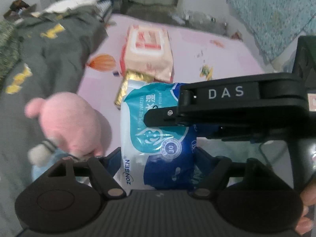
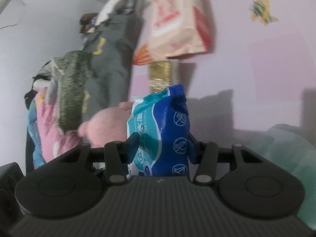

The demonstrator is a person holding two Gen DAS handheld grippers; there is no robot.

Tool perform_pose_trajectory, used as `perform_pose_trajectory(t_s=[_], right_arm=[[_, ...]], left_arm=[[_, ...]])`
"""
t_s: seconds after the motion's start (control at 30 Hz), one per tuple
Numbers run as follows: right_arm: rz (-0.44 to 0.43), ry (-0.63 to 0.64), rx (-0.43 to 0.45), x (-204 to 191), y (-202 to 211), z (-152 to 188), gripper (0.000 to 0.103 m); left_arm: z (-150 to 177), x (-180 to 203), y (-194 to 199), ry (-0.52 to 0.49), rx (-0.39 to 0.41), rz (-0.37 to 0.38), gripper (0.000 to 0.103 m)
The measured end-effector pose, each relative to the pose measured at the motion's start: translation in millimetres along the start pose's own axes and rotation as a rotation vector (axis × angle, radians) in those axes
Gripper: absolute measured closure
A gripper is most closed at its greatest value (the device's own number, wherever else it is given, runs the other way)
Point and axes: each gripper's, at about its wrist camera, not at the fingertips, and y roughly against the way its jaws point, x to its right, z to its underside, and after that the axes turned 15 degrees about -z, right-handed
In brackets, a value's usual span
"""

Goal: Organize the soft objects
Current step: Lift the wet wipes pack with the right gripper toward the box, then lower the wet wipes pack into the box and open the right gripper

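A blue and teal wet-wipes pack (image 1: pixel 154 122) stands upright between the pads of my left gripper (image 1: pixel 158 154), which touch its two side edges low down. My right gripper (image 1: pixel 169 116) reaches in from the right and clamps the pack across its front, higher up. In the right wrist view the same pack (image 2: pixel 164 122) is squeezed between the fingers of the right gripper (image 2: pixel 163 142). A pink plush toy (image 1: pixel 73 122) lies just left of the pack on the bed.
A peach wipes pack (image 1: pixel 148 51) lies on a gold package (image 1: pixel 130 83) further back on the pink sheet (image 1: pixel 217 59). A grey garment (image 1: pixel 49 49) covers the left side. A teal patterned cloth (image 1: pixel 276 9) hangs at the far right.
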Motion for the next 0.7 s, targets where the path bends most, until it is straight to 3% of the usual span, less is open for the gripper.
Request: perform_pose_trajectory(t_s=[0.2,0.33,0.5,0.7], right_arm=[[-0.062,0.083,0.057,-46.1,38.9,13.0,0.055],[-0.081,0.115,0.102,-63.5,80.5,25.9,0.055],[-0.076,0.121,0.196,-62.6,155.3,46.1,0.055],[-0.014,0.066,0.336,-25.4,258.7,67.6,0.055]], left_arm=[[9.3,2.1,62.9,0.028,0.111,-0.016,0.026],[19.0,21.3,100.3,0.021,0.161,0.021,0.026],[24.8,70.6,132.1,-0.035,0.196,0.110,0.026],[30.1,159.9,146.8,-0.180,0.203,0.249,0.026]])
